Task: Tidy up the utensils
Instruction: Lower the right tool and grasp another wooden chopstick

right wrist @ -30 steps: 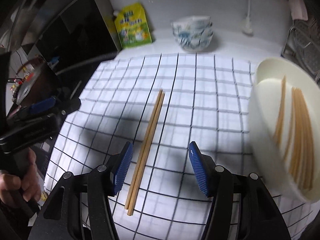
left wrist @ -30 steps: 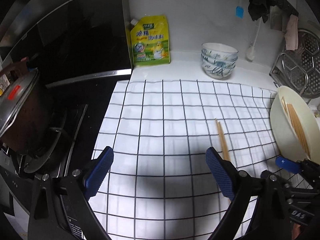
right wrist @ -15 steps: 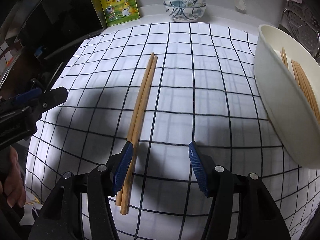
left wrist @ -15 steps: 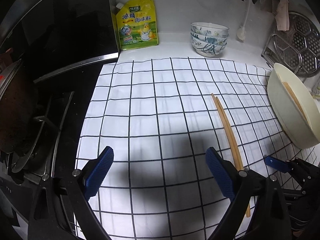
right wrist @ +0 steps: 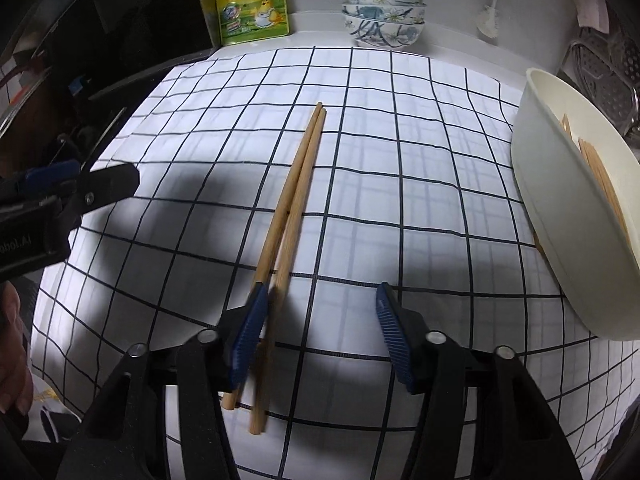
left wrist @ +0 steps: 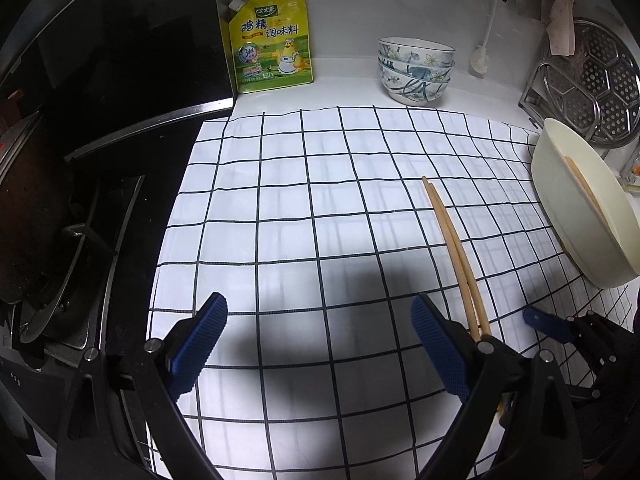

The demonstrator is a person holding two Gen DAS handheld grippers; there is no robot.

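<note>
Right wrist view: the right gripper [right wrist: 318, 326] hangs low over the white black-gridded cloth [right wrist: 400, 168], jaws spread wide, with the pair of pale wooden chopsticks [right wrist: 294, 208] lying on the cloth and running in beside its left blue pad. The left gripper [left wrist: 318, 346] hovers wide open and empty. The cream oval dish [right wrist: 560, 240], tilted, holds more chopsticks at the cloth's right edge.

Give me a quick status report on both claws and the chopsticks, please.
Both claws open, left claw idle. Right claw straddling one of two chopsticks on checked cloth. Cream bowl to right, nothing blocking.
</note>
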